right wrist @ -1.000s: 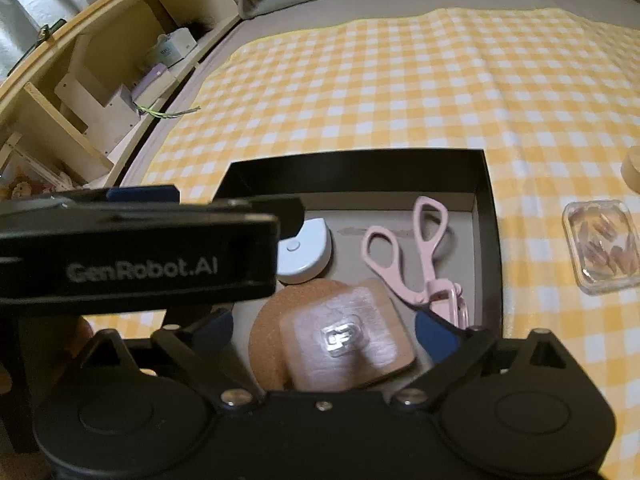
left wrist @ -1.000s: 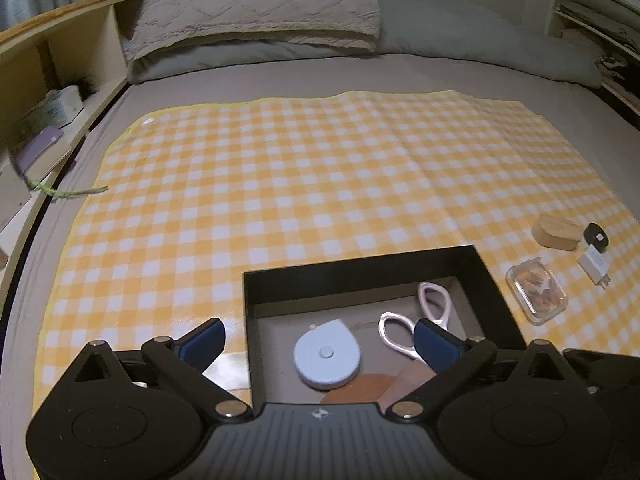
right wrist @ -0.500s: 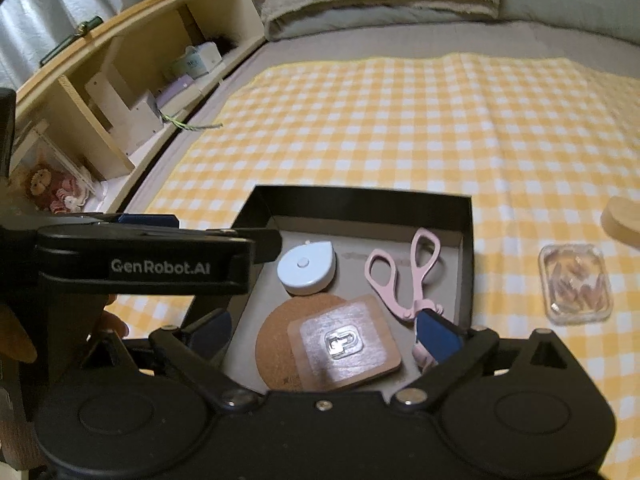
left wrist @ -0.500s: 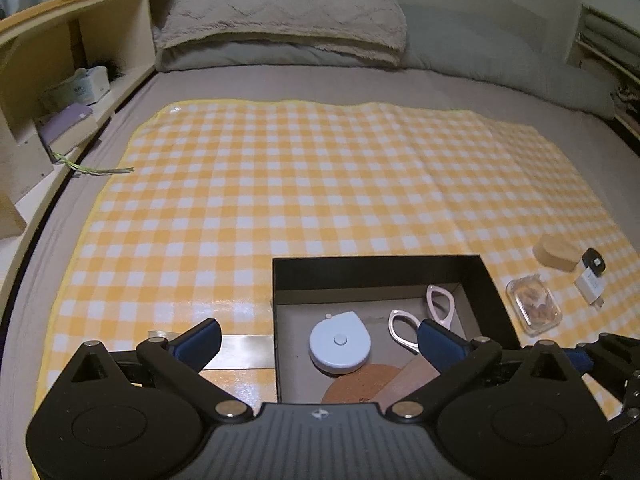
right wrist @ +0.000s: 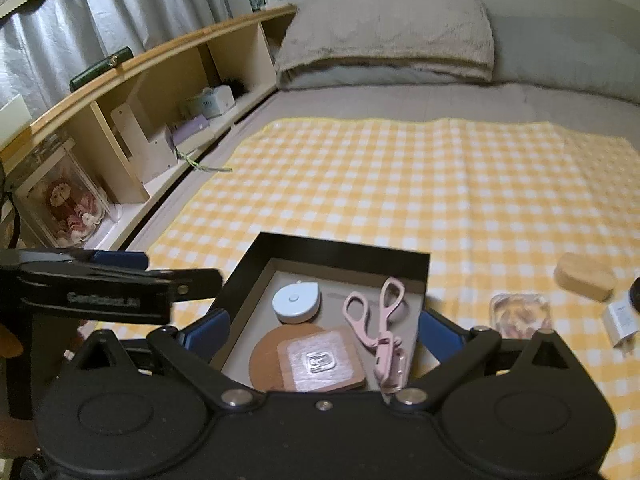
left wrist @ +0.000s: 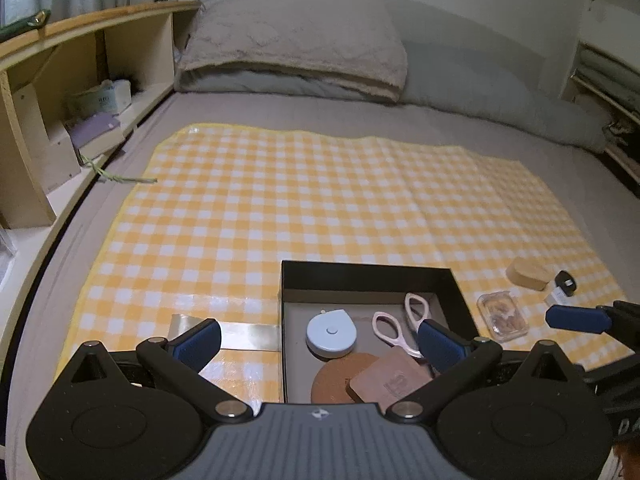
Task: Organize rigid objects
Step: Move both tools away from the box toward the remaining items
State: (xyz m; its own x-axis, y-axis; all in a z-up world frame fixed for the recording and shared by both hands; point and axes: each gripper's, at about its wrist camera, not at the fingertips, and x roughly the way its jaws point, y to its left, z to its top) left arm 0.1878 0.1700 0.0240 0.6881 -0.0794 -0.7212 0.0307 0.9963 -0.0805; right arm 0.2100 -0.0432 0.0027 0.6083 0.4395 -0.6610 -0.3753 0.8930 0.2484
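Observation:
A black open box [left wrist: 366,272] [right wrist: 340,247] sits on the yellow checked cloth. It holds a pale blue tape measure [left wrist: 331,333] [right wrist: 297,303], pink scissors [left wrist: 394,326] [right wrist: 376,326], a round cork coaster [left wrist: 334,378] [right wrist: 266,354] and a square wooden coaster [left wrist: 390,380] [right wrist: 322,360]. My left gripper [left wrist: 318,344] is open and empty above the box's near edge. My right gripper [right wrist: 324,336] is open and empty over the box. Right of the box lie a clear plastic case [left wrist: 502,316] [right wrist: 522,314], a wooden oval box [left wrist: 528,274] [right wrist: 584,276] and a white charger [right wrist: 620,322].
A gold flat strip [left wrist: 224,332] lies on the cloth left of the box. A wooden shelf unit [left wrist: 52,92] [right wrist: 140,120] runs along the left. Pillows [left wrist: 296,48] lie at the bed's head. A small black object [left wrist: 566,280] sits by the charger.
Both grippers have risen and drawn back from the box, so more of the bed and shelf shows. The objects in the box have not moved.

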